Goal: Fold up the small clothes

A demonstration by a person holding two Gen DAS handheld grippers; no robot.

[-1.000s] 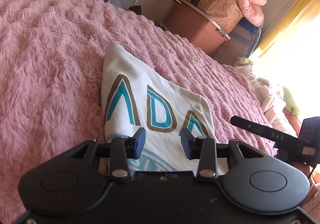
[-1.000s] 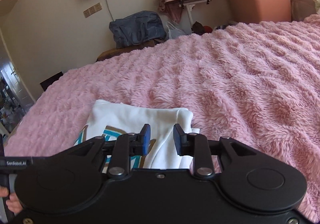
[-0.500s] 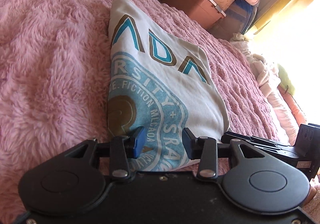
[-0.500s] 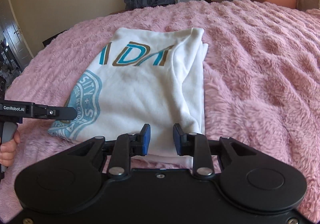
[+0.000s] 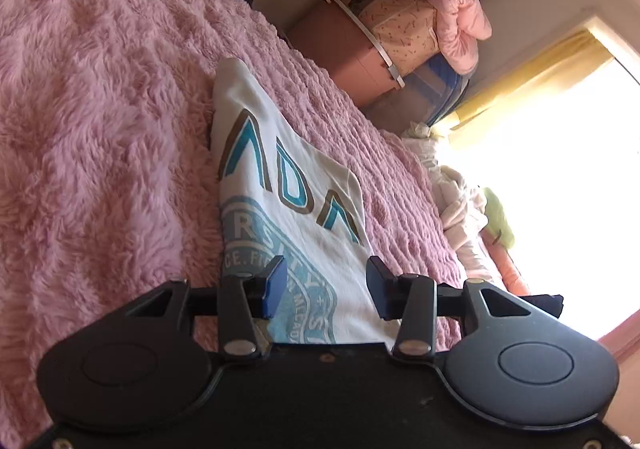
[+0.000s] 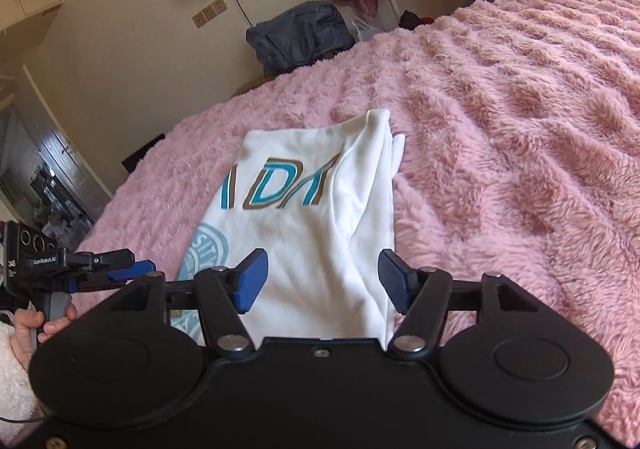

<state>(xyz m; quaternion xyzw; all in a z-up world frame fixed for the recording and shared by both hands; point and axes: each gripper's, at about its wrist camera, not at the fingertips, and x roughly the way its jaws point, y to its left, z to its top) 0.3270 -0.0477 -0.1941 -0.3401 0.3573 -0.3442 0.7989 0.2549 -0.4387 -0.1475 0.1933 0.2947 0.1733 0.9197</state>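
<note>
A white printed T-shirt (image 6: pixel 316 217) is seen lying partly folded on the pink fluffy bed cover (image 6: pixel 520 137), its long sides already turned in and its near hem just below both tools. The right hand-held gripper (image 6: pixel 320 281) is held wide open over the near right part of the shirt, with nothing between its pads. The left hand-held gripper (image 5: pixel 326 285) is likewise spread open above the near left part, over the round blue print, and nothing is gripped by it either.

Several slips can be expected from here. If only the top layer is pinched at the near hem, the turned-in flap along the right edge (image 6: pixel 384 185) may be pulled loose and the earlier fold undone. If the two tools are closed at uneven points, the next fold is likely to be laid skewed. The deep pile of the cover could also be caught in the jaws together with the cloth, so that the shirt is dragged rather than lifted.
</note>
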